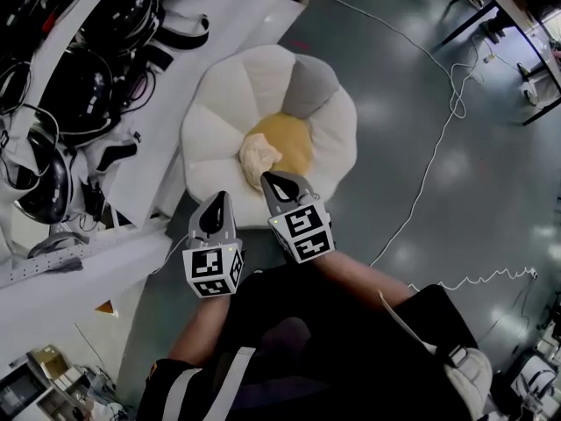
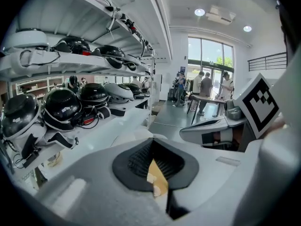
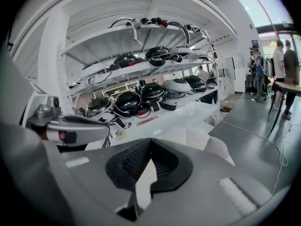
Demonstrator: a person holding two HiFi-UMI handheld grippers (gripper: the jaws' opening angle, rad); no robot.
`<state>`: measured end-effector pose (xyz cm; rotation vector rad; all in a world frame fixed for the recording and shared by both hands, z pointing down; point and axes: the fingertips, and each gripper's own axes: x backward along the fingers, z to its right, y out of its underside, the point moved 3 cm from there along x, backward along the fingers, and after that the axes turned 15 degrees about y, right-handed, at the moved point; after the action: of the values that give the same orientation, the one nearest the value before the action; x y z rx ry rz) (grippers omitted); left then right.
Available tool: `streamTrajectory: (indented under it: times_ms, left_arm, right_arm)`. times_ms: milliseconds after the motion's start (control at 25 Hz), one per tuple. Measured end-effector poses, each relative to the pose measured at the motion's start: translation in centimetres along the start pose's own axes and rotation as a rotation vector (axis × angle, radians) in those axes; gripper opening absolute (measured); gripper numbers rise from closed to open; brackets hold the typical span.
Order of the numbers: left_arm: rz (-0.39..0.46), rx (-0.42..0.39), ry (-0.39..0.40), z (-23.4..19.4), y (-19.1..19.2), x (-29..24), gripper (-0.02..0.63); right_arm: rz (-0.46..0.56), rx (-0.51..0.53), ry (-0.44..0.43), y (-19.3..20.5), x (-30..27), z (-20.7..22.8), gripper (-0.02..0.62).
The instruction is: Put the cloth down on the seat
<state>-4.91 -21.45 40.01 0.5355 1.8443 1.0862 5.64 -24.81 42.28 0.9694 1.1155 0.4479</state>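
Observation:
The seat [image 1: 219, 95] is a flower-shaped cushion with white petals, one grey petal and a yellow centre, standing on the grey floor. A crumpled cream cloth [image 1: 259, 158] lies on the yellow centre, free of both grippers. My left gripper [image 1: 218, 198] hangs above the seat's near edge with its jaws shut and nothing in them. Just to its right, my right gripper [image 1: 268, 178] is also shut and empty, its tip over the cloth's near side. The left gripper view shows shut pads [image 2: 151, 142], with yellow visible below them. The right gripper view shows shut pads [image 3: 149, 142] above white petals [image 3: 197, 138].
White shelves with several black helmets [image 1: 79, 86] run along the left, close to the seat. A white cable [image 1: 438, 147] snakes over the floor on the right. Dark table legs [image 1: 517, 24] stand at the upper right. People [image 2: 204, 86] stand far off by the windows.

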Motion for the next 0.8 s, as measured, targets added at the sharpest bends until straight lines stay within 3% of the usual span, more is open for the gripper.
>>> streamTrajectory:
  times_ms: [360, 560, 800]
  left_arm:
    - [0.075, -0.020, 0.001, 0.1, 0.0, 6.2, 0.002]
    - [0.099, 0.001, -0.007, -0.4, 2.5, 11.2, 0.002]
    - [0.138, -0.004, 0.038, 0.8, 5.7, 16.8, 0.002]
  right_arm:
    - [0.017, 0.037, 0.043, 1.3, 3.3, -4.1, 0.002]
    - [0.022, 0.057, 0.065, 2.9, 6.2, -8.0, 0.002]
    - [0.035, 0.054, 0.113, 5.7, 10.1, -12.3, 0.002]
